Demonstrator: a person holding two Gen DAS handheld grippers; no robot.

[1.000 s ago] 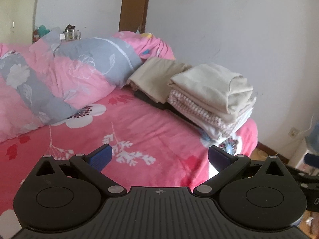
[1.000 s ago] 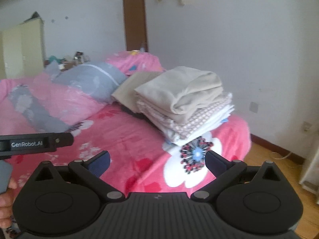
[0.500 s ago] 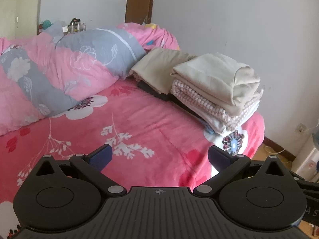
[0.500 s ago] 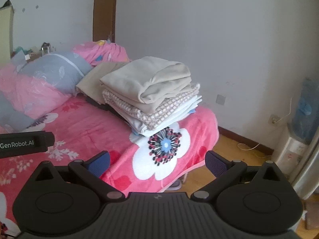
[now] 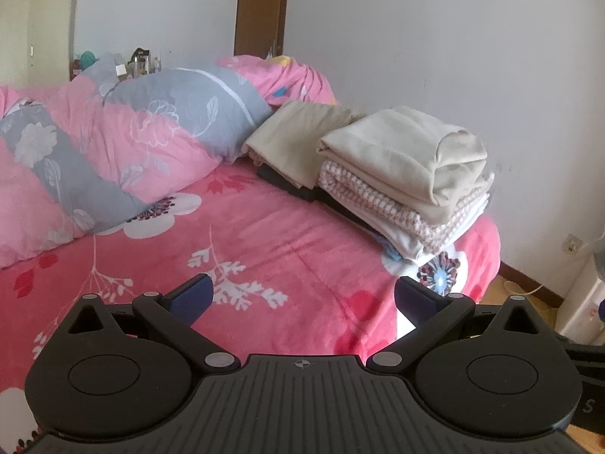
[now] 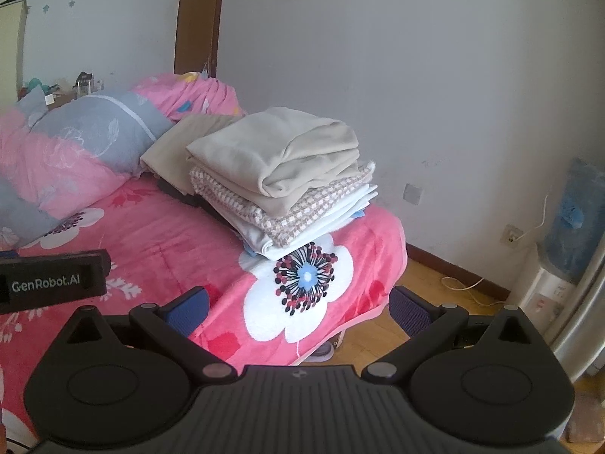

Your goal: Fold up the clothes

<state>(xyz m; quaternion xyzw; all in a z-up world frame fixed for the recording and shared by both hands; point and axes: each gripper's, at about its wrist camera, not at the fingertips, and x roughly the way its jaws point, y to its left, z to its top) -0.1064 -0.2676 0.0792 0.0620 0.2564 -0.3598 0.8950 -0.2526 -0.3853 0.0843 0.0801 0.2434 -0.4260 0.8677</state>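
A stack of folded clothes, cream on top of a checked piece and white ones, sits at the far corner of the pink floral bed. It also shows in the right wrist view. A second beige folded pile lies behind it on dark cloth. My left gripper is open and empty, held above the bed short of the stack. My right gripper is open and empty over the bed's edge. The left gripper's body shows at the left of the right wrist view.
A rumpled pink and grey quilt fills the left of the bed. A white wall and brown door stand behind. Wooden floor, a wall socket with cable and a water dispenser are to the right.
Both grippers have drawn back and swung right, away from the stack. The right wrist view now takes in the floor and the water dispenser. Both stay open.
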